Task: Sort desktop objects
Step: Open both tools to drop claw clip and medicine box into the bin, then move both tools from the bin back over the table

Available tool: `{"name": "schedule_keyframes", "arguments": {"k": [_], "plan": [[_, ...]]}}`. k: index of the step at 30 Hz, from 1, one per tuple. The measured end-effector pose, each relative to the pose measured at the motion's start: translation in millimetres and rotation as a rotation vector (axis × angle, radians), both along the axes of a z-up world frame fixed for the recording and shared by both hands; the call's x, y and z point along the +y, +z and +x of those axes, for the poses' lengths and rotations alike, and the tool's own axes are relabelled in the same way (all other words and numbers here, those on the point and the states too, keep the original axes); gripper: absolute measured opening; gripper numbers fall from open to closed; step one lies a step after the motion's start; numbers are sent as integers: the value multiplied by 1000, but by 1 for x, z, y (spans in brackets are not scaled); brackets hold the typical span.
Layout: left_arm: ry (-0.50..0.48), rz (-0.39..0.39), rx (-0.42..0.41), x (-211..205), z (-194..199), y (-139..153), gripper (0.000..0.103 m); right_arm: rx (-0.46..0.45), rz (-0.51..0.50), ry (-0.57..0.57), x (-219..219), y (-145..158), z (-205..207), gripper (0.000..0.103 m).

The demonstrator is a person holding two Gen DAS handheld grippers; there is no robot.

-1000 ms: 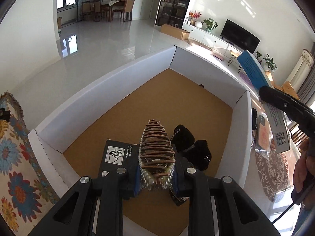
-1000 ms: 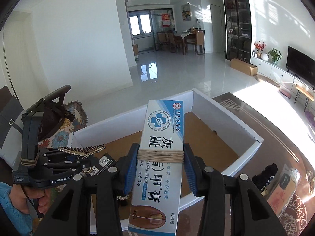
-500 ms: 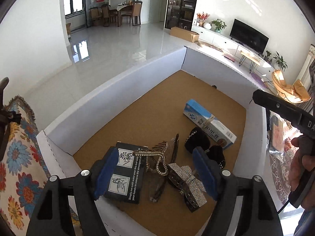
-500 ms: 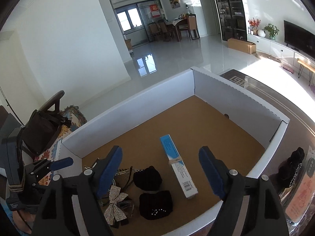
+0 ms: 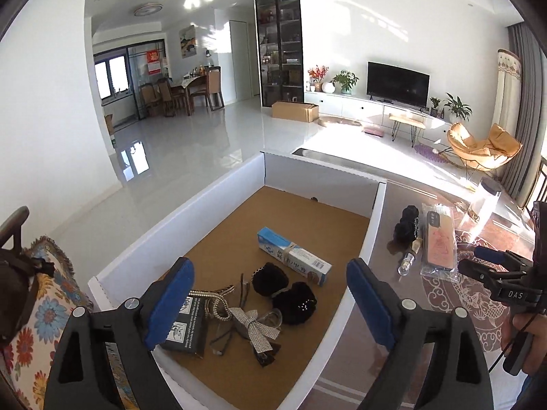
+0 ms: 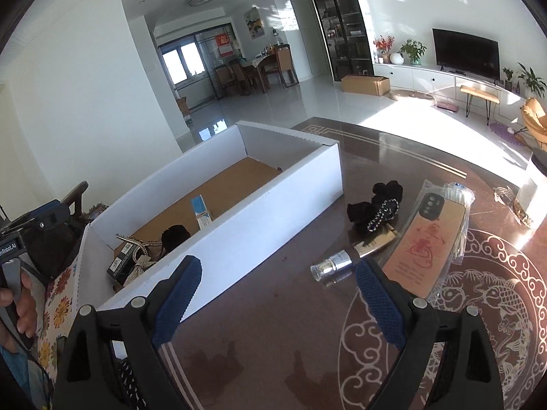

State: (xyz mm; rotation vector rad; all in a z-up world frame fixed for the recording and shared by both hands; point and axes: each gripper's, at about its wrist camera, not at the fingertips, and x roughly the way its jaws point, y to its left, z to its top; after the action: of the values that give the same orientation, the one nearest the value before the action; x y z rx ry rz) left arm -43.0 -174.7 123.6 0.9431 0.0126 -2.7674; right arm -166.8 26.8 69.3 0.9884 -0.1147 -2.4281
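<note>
A white cardboard box (image 5: 371, 235) with a brown floor holds a blue-white cream carton (image 5: 293, 255), black scrunchies (image 5: 294, 302), a rhinestone bow (image 5: 253, 324), a beaded hair clip (image 5: 212, 299) and a black packet (image 5: 184, 328). My left gripper (image 5: 270, 299) is open and empty above the box's near end. My right gripper (image 6: 277, 294) is open and empty over the dark table beside the box (image 6: 266, 218). On the table lie a black scrunchie (image 6: 374, 206), a small glass bottle (image 6: 333, 263) and a bagged phone case (image 6: 425, 235).
The dark table (image 6: 280, 352) has a white koi pattern at the right. A white canister (image 6: 531, 188) stands at the far right. A floral cushion (image 5: 41, 311) lies left of the box. The other hand-held gripper (image 5: 502, 276) shows at the right in the left wrist view.
Both grippers opened: the left dropped the beaded hair clip and the right dropped the cream carton into the box. Both then drew back; the right swung out over the table.
</note>
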Motion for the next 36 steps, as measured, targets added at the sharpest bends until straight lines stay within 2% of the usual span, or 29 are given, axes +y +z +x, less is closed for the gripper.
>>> {"name": "schedule_keyframes", "arguments": {"k": [7, 12, 28, 32, 36], "plan": [[-50, -58, 24, 41, 4, 12, 91, -91, -19, -146, 91, -40, 21, 92], [-71, -94, 37, 63, 7, 16, 91, -128, -24, -209, 126, -60, 35, 92], [-118, -184, 42, 106, 8, 12, 91, -162, 14, -230, 138, -89, 52, 92], [-139, -155, 25, 113, 7, 5, 91, -164, 25, -235, 139, -93, 52, 92], [-200, -94, -40, 131, 3, -22, 92, -163, 21, -241, 141, -93, 50, 92]]}}
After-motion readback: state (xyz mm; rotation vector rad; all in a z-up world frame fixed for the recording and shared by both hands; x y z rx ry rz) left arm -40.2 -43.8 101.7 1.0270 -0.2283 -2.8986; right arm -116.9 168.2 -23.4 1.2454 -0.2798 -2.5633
